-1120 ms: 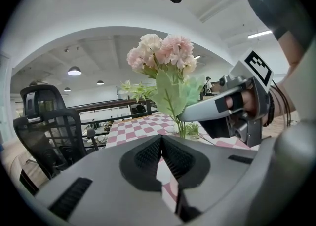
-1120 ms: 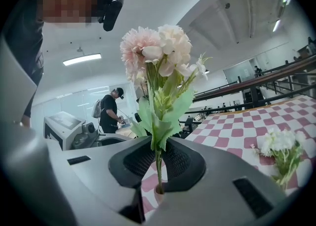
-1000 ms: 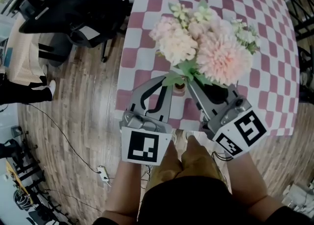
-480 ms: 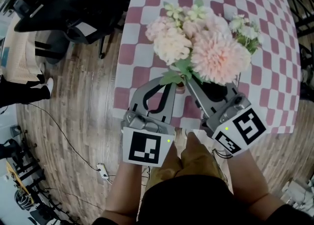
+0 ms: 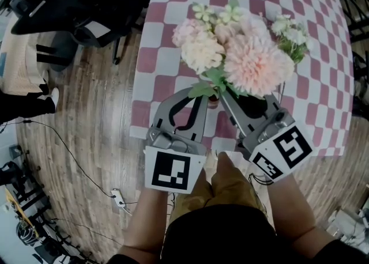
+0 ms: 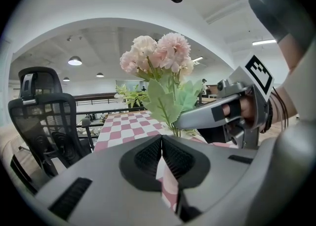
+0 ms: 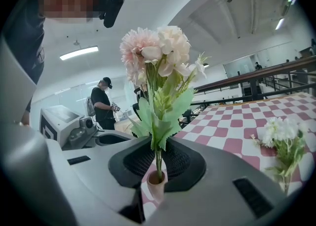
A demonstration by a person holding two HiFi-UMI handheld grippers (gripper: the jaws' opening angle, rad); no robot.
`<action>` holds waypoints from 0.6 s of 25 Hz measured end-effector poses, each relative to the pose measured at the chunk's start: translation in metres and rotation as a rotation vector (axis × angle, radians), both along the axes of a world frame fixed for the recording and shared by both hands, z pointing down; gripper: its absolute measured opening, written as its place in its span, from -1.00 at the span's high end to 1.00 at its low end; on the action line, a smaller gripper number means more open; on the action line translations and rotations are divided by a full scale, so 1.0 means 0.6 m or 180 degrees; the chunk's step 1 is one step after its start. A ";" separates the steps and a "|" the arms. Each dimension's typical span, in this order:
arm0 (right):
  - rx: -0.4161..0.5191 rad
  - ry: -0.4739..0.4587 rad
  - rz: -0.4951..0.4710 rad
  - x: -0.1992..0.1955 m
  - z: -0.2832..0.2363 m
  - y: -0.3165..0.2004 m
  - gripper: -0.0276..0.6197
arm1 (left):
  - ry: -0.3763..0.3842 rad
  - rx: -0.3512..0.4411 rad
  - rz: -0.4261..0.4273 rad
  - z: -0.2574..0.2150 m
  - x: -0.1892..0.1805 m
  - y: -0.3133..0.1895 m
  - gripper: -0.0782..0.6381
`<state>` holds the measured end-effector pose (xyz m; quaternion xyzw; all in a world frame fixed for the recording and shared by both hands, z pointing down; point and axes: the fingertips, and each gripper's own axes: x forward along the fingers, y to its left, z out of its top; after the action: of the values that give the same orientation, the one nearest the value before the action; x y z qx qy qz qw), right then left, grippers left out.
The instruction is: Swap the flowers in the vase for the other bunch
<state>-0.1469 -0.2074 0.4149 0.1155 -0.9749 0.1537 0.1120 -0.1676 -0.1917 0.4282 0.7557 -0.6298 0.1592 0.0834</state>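
My right gripper (image 7: 157, 153) has its fingers (image 7: 132, 163) clenched on the green stems of the pink and cream artificial flower bunch (image 7: 154, 52). The bunch stands upright, long axis vertical, blooms up (its foot sits in the small pinkish clay vase (image 7: 156, 183) just below the fingers). My left gripper (image 6: 161, 140) is clenched on nothing, with the stems just beyond its fingers (image 6: 148, 158).

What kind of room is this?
Probably a large open office or lab hall: a mesh office chair beside the checked-cloth table, strip lights on a high ceiling, cables trailing across the wooden floor.
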 end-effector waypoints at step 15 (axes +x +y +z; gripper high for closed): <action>-0.0042 0.0112 0.0079 -0.010 0.034 -0.002 0.73 | 0.0065 -0.0056 -0.0012 0.019 -0.011 0.004 0.76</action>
<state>-0.1531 -0.2084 0.4351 0.1296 -0.9703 0.1594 0.1280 -0.1742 -0.1894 0.4399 0.7553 -0.6289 0.1568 0.0967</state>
